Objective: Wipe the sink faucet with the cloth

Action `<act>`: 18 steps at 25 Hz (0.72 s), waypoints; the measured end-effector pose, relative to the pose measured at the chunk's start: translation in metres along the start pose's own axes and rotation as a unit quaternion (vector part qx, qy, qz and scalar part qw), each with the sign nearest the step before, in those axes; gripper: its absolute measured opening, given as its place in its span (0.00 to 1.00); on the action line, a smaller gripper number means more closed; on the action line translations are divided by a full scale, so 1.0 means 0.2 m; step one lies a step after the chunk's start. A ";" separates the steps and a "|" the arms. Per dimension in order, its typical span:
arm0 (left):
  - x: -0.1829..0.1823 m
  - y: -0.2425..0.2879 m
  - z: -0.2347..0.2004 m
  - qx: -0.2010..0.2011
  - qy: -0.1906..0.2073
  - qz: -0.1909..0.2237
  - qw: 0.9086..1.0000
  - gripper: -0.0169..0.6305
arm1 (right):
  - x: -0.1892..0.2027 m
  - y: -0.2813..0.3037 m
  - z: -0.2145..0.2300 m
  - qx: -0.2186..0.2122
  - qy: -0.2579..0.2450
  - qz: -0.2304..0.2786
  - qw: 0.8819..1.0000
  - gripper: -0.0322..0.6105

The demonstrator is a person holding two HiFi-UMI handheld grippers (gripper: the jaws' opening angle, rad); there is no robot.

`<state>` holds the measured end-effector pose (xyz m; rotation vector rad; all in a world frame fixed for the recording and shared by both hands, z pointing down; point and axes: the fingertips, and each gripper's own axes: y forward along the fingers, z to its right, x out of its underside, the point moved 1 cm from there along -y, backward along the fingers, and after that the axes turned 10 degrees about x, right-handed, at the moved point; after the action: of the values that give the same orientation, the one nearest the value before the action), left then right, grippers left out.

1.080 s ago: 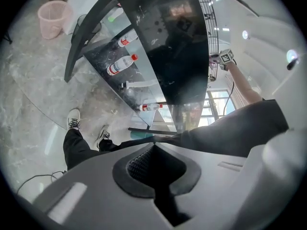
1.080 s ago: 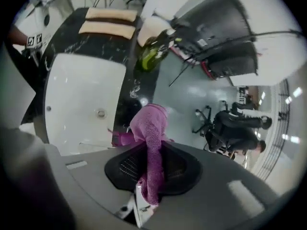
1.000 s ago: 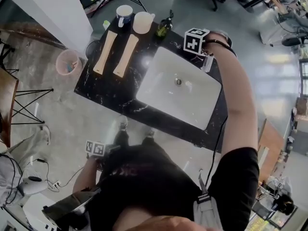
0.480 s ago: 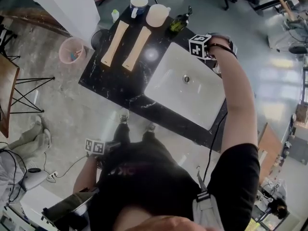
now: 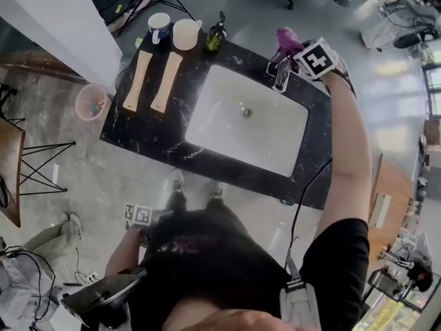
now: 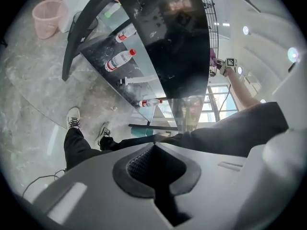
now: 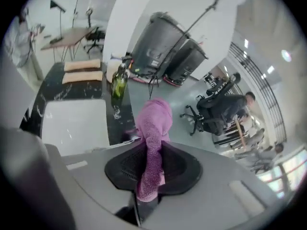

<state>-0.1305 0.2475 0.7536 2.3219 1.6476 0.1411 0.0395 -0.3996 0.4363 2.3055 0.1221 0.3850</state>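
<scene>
One sink (image 5: 227, 105), one faucet (image 5: 281, 74) at its 2 o'clock. One pink cloth (image 7: 153, 121), pinched in the right gripper (image 7: 152, 147) jaws, near the faucet at its 12 o'clock. On the worktop (image 5: 138, 129): two boards (image 5: 136, 81), two cups (image 5: 160, 25), one bottle (image 5: 216, 36). Left gripper (image 6: 153, 147) jaws closed, empty. Only its view shows three red-capped bottles (image 6: 121, 59) on shelves.

The sink (image 5: 275, 143) lies open; a bottle (image 5: 216, 36) stands by its far-left corner.

Pink-purple cloth (image 7: 152, 128); black counter (image 5: 138, 133), white veining; white sink (image 5: 275, 143); tan boards (image 5: 167, 81); pink bin (image 5: 79, 105); green bottle (image 5: 216, 36); cream jug (image 5: 186, 34).
</scene>
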 end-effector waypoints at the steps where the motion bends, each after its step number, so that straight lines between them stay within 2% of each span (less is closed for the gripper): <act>1: 0.00 0.01 0.00 -0.002 0.003 -0.004 1.000 0.03 | 0.03 -0.02 -0.01 -0.007 0.043 0.023 0.999 0.17; 2: -0.01 0.03 0.00 -0.005 0.007 -0.009 1.000 0.03 | 0.05 -0.05 -0.04 -0.014 0.073 0.044 0.996 0.17; 4: -0.01 0.05 0.00 -0.011 0.014 -0.021 1.000 0.03 | 0.07 -0.13 -0.11 -0.024 0.100 0.079 0.992 0.17; 10: -0.01 0.14 0.03 -0.023 0.032 -0.056 0.998 0.03 | 0.19 -0.39 -0.44 -0.040 0.109 0.169 0.979 0.17; 15: 0.00 0.19 0.06 -0.033 0.037 -0.067 0.997 0.03 | 0.26 -0.28 -0.69 -0.034 0.077 0.167 0.982 0.17; 18: 0.02 0.22 0.06 -0.041 0.040 -0.072 0.996 0.03 | 0.27 -0.21 -0.66 -0.041 0.111 0.173 0.978 0.17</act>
<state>-0.0867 0.2360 0.7553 2.1546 1.8071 0.2686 0.0510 -0.2686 0.5038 2.1941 -0.1852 0.8107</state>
